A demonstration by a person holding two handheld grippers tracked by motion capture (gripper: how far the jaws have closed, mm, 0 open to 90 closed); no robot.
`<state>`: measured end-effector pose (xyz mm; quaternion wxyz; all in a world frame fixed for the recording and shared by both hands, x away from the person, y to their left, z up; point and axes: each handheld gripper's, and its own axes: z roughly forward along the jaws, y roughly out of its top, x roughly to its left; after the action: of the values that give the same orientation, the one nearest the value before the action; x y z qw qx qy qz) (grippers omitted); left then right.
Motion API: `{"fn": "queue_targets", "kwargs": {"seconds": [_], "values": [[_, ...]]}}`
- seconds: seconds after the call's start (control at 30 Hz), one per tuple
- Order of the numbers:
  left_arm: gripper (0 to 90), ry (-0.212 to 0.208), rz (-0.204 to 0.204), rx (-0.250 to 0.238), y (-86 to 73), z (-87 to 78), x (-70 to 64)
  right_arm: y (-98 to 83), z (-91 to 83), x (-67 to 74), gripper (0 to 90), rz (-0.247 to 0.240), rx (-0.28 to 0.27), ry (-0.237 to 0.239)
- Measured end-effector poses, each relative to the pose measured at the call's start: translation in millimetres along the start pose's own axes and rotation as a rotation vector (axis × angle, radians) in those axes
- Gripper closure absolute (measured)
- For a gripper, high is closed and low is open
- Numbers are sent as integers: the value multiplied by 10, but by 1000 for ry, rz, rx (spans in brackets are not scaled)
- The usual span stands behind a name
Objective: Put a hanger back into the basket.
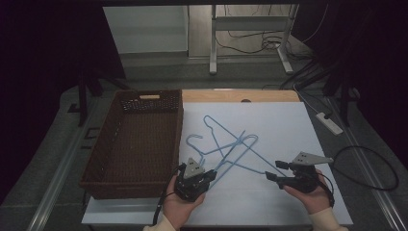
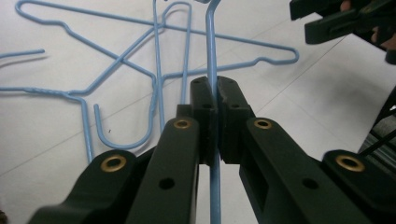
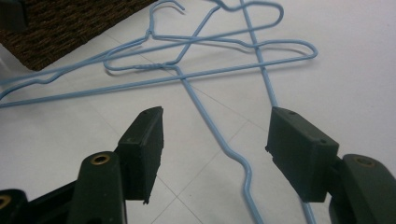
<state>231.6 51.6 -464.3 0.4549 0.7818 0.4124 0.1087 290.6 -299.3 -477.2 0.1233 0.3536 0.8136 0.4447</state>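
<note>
The left gripper point(image 1: 208, 176) is clamped on a blue wire hanger point(image 1: 226, 161) near the table's point(image 1: 288, 120) centre. At three o'clock of it, the right gripper point(image 1: 278, 174) hangs with jaws apart over hanger wire. I cannot find any readable writing.

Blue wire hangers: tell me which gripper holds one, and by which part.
The left gripper is shut on a blue wire hanger, clamping one straight wire run. The right gripper is open, holding nothing.

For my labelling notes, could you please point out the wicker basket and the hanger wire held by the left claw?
Wicker basket point(image 1: 150, 97): high view, far rim by the handle slot.
Hanger wire point(image 2: 211, 51): left gripper view, straight stretch above the jaws.
</note>
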Motion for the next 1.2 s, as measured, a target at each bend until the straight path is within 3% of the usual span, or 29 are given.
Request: {"fn": "queue_targets", "kwargs": {"seconds": [0.57,0.8,1.2], "values": [[869,-92,-6,-88,232,-403,113,-46,-18,-31,370,-12,6,-21],[869,-137,-19,-125,373,-631,278,-68,-35,-70,364,-2,0,-33],[869,-103,-27,-185,568,-1025,699,-82,-41,-96,355,4,-3,-46]]}}
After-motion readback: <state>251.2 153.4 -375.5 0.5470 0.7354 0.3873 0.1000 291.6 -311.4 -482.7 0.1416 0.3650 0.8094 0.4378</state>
